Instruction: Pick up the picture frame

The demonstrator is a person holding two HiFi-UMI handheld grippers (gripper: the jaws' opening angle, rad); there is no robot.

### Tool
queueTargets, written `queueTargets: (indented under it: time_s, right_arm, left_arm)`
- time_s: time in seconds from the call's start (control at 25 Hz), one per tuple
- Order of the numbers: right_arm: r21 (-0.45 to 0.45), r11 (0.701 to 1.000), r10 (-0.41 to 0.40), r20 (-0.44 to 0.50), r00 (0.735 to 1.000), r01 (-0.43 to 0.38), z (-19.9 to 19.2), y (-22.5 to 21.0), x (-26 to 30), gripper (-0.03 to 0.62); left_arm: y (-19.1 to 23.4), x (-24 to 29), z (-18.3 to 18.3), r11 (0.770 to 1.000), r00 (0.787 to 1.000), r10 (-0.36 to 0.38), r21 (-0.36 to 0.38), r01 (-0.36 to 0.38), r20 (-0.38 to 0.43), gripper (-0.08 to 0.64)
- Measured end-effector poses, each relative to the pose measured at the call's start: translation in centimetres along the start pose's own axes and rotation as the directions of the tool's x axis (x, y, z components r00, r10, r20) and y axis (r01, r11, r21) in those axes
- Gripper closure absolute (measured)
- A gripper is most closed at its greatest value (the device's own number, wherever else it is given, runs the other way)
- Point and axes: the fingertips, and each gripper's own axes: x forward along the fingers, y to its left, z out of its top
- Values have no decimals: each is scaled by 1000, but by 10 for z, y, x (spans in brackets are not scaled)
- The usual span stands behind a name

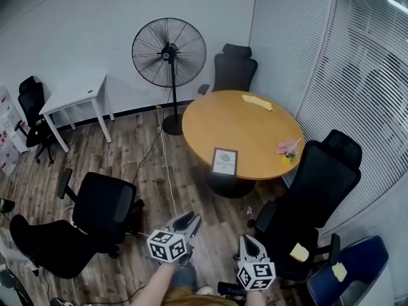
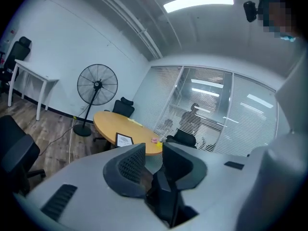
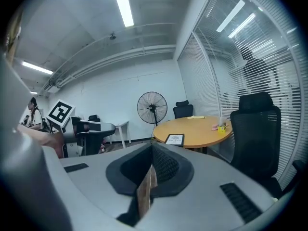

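Observation:
The picture frame (image 1: 224, 162), dark-edged with a pale print, lies at the near edge of the round wooden table (image 1: 255, 126). It also shows in the left gripper view as the frame (image 2: 124, 139) and in the right gripper view as the frame (image 3: 175, 139). Both grippers hover low in the head view, well short of the table. My left gripper (image 1: 189, 220) has a gap between its jaws and nothing in it; seen from its own camera, the left gripper (image 2: 154, 153) points toward the table. My right gripper (image 1: 248, 240) is shut and empty, and in its own view the right gripper (image 3: 152, 150) shows its jaws meeting.
A black office chair (image 1: 102, 206) stands left of me and another chair (image 1: 319, 177) at the table's right. A standing fan (image 1: 169, 53) with a floor cable (image 1: 167, 171) is behind the table. A yellow cloth (image 1: 257, 102) and a cup (image 1: 290, 153) sit on the table.

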Motion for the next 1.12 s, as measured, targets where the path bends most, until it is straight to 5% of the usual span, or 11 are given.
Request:
queueTargets:
  time_s: [0.36, 0.6, 1.12]
  right_arm:
    - [13, 1000, -9, -54, 998, 9, -6, -32, 83, 578]
    - [-16, 1000, -19, -81, 997, 18, 23, -63, 173, 578]
    - [3, 987, -160, -173, 972, 162, 31, -131, 289, 578]
  left_arm:
    - [52, 85, 7, 998, 999, -33, -61, 30, -42, 404]
    - [112, 174, 31, 990, 993, -65, -134, 52, -97, 388]
    - [208, 303, 33, 966, 961, -135, -248, 73, -243, 376]
